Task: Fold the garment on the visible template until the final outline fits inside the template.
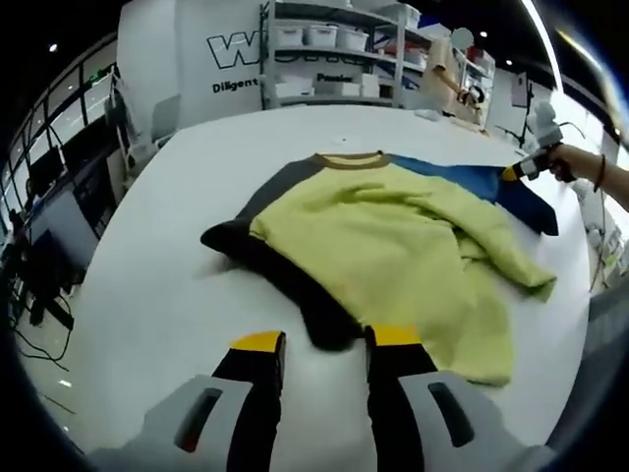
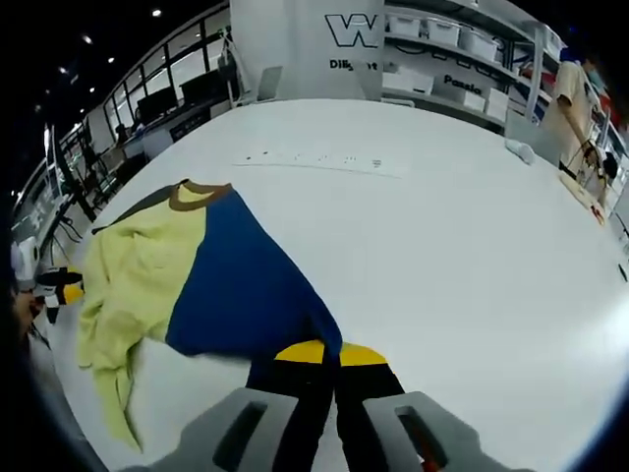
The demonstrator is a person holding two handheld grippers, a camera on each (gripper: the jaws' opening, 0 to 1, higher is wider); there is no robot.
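The garment [image 1: 393,236] is a sweatshirt lying on the white tabletop [image 1: 147,295], spread but rumpled. In the left gripper view its body is pale yellow-green, with a brown ribbed collar [image 1: 352,160] at 12 o'clock of the cloth, a dark grey-black sleeve [image 1: 285,275] running from the shoulder toward 7 o'clock, and a blue sleeve [image 1: 491,187] stretched toward 2 o'clock. The yellow panel is creased, with a fold of cloth heaped across its right half and a loose flap hanging toward 4 o'clock.

The left tool [image 1: 324,344] rises from 6 o'clock of its view with yellow-tipped jaws standing apart; the end of the dark sleeve lies between and just beyond the tips, and nothing is clamped. At 2 o'clock in that view the right tool [image 1: 526,167], held by a person's hand [image 1: 575,162], meets the end of the blue sleeve.

In the right gripper view the right tool [image 2: 329,354] has its yellow tips drawn together on the narrow end of the blue sleeve [image 2: 246,285], which fans out from the jaws toward 10 o'clock into the yellow body [image 2: 128,285] and collar [image 2: 197,194]. The left tool [image 2: 59,287] shows at 9 o'clock beside the yellow cloth.

A faint line of small marks [image 2: 314,160] lies on the tabletop beyond the garment. Shelves with white bins [image 1: 334,59] stand behind the tabletop.
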